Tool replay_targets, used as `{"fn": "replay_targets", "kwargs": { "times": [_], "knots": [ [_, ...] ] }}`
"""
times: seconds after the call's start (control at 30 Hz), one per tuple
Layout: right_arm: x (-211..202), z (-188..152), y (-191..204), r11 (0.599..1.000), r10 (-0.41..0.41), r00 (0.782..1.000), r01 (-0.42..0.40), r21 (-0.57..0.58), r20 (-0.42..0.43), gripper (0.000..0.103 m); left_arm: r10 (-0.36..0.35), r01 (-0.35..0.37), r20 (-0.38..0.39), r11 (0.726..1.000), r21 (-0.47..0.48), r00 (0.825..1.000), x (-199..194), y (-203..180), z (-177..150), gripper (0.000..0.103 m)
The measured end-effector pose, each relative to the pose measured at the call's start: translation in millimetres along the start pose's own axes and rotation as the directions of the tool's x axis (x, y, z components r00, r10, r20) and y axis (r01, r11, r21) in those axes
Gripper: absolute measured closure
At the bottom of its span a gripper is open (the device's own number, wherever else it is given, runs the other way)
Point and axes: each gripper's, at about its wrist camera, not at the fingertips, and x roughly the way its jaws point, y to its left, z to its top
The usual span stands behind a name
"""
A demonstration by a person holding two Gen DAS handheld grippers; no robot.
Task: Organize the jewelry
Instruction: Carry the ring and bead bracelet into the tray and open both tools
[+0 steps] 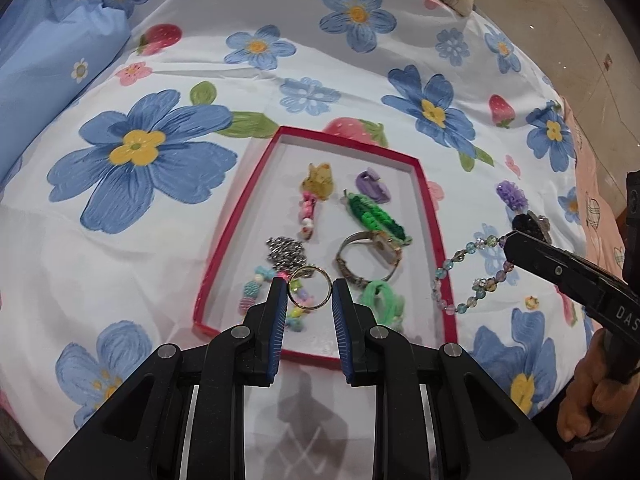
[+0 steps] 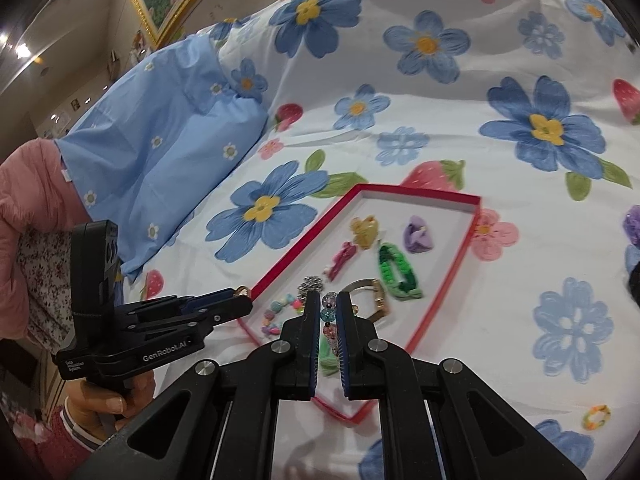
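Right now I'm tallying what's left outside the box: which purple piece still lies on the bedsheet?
The purple crocheted flower, lying on the sheet right of the red box. The other purple piece already lies inside the box, near its far right corner.

A: what's the right gripper (image 2: 325, 312) got? 
B: bead bracelet (image 2: 329, 316) pinched between its fingers, red tray (image 2: 440, 196) just past the tips. Left gripper (image 2: 240, 300) off to the fingers' left, clamping a gold ring (image 2: 242, 290).

The right claw (image 2: 323, 312) hides most of the beaded bracelet (image 2: 329, 322).
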Motion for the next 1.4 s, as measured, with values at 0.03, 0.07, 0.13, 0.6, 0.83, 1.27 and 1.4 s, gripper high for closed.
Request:
{"fn": "replay_targets", "kwargs": {
  "times": [0.03, 0.07, 0.13, 0.6, 0.83, 1.27, 1.4],
  "knots": [
    [3, -1, 2, 1.000, 0.006, 1.000, -0.006, -0.001, -0.005, 0.096, 0.000, 0.000, -0.006, 1.000, -0.001, 1.000, 2, 1, -1, 0.082],
    [8, -1, 4, 1.000, 0.012, 1.000, -0.012, -0.001, -0.011, 0.095, 0.001, -0.001, -0.011, 1.000, 0.001, 1.000, 3, 2, -2, 0.082],
    [14, -3, 7, 1.000, 0.023, 0.999, -0.023, 0.000, -0.023, 0.096, 0.004, -0.004, -0.018, 1.000, 0.007, 1.000, 7, 2, -3, 0.082],
    [56, -24, -21, 0.998, -0.011, 0.993, 0.018, 0.061, -0.122, 0.095, 0.012, -0.010, -0.089, 1.000, 0.020, 0.996, 42, 6, -7, 0.082],
    [69, -29, -30, 0.997, -0.024, 0.987, 0.034, 0.064, -0.159, 0.095, 0.022, -0.018, -0.142, 0.999, 0.034, 0.990, 62, 7, -8, 0.082],
    [83, -32, -39, 0.996, -0.025, 0.979, 0.041, 0.076, -0.200, 0.095, 0.002, 0.011, -0.183, 0.998, 0.070, 0.983, 78, -1, -3, 0.082],
    [84, -32, -39, 0.996, -0.023, 0.979, 0.039, 0.074, -0.201, 0.095, 0.010, 0.005, -0.196, 0.997, 0.075, 0.980, 84, -3, -2, 0.082]
  ]
}}
